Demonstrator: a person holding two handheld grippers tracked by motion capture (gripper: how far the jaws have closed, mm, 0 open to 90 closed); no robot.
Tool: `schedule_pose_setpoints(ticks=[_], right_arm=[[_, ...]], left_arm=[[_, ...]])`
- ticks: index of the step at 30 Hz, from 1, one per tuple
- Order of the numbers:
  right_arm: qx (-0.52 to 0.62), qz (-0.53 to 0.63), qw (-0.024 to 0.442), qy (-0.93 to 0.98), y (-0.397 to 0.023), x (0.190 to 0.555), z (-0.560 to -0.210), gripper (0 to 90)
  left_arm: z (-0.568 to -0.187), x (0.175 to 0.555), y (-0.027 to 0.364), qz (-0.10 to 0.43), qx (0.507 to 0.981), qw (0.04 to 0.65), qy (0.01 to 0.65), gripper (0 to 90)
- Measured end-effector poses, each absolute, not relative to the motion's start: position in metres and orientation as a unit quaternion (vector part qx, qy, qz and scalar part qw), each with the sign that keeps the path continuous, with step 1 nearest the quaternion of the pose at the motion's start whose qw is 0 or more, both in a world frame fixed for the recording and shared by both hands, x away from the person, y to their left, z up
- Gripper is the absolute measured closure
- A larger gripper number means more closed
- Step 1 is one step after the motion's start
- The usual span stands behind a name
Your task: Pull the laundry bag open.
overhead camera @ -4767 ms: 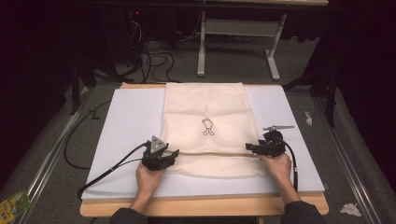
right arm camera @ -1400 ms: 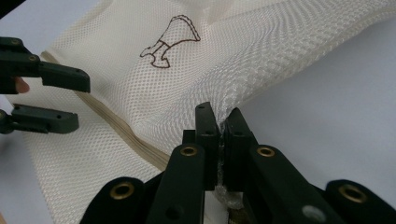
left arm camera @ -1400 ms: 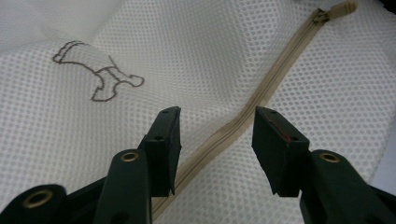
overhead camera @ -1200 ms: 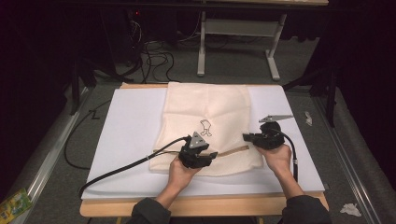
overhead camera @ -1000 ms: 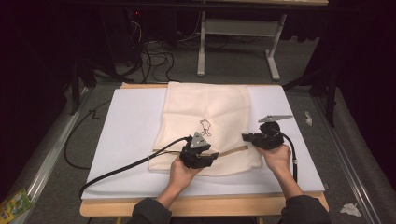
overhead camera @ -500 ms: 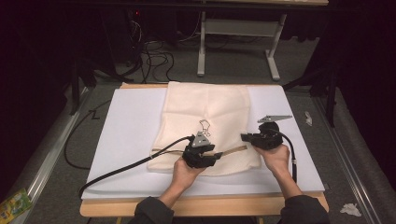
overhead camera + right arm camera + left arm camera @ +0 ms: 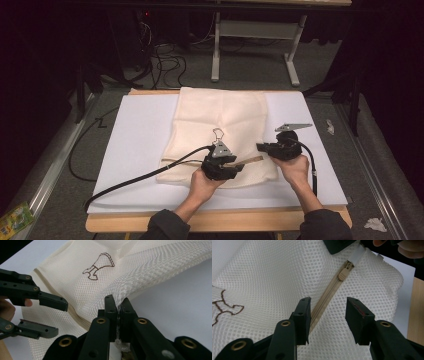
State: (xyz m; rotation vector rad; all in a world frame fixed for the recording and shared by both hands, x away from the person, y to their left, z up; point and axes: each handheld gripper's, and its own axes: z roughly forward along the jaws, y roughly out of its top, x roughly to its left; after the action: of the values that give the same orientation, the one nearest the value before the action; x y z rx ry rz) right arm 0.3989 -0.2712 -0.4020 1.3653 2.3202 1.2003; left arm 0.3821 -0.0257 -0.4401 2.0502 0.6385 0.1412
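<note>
Your right gripper (image 7: 118,308) hides the mesh bag's (image 7: 220,120) end corner inside its clenched jaws, which pinch the fabric. The bag lies on the white board (image 7: 135,135). Your left gripper (image 7: 327,315) hovers low, jaws apart and just been narrowing, straddling the zipper (image 7: 324,302) without pressing it. The zipper pull (image 7: 344,273) sits ahead, near your right gripper's jaws.

One camera looks forward and down over the whole desk (image 7: 320,150) from its near edge. Two ride the claws, close above the mesh bag (image 7: 220,115), both showing its zipper (image 7: 325,298).
</note>
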Motion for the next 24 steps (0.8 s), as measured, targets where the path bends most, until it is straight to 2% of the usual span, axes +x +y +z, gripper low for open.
schedule_pose_setpoints(ticks=[12,24], right_arm=[[0.457,0.412,0.096,0.782,-0.271,0.398,-0.401,88.7],[0.454,0.417,0.094,0.782,-0.269,0.397,-0.401,88.8]], left_arm=[[-0.434,0.383,-0.047,0.048,0.841,0.48,0.245,58.3],[-0.437,0.388,-0.054,0.031,0.829,0.497,0.256,63.1]])
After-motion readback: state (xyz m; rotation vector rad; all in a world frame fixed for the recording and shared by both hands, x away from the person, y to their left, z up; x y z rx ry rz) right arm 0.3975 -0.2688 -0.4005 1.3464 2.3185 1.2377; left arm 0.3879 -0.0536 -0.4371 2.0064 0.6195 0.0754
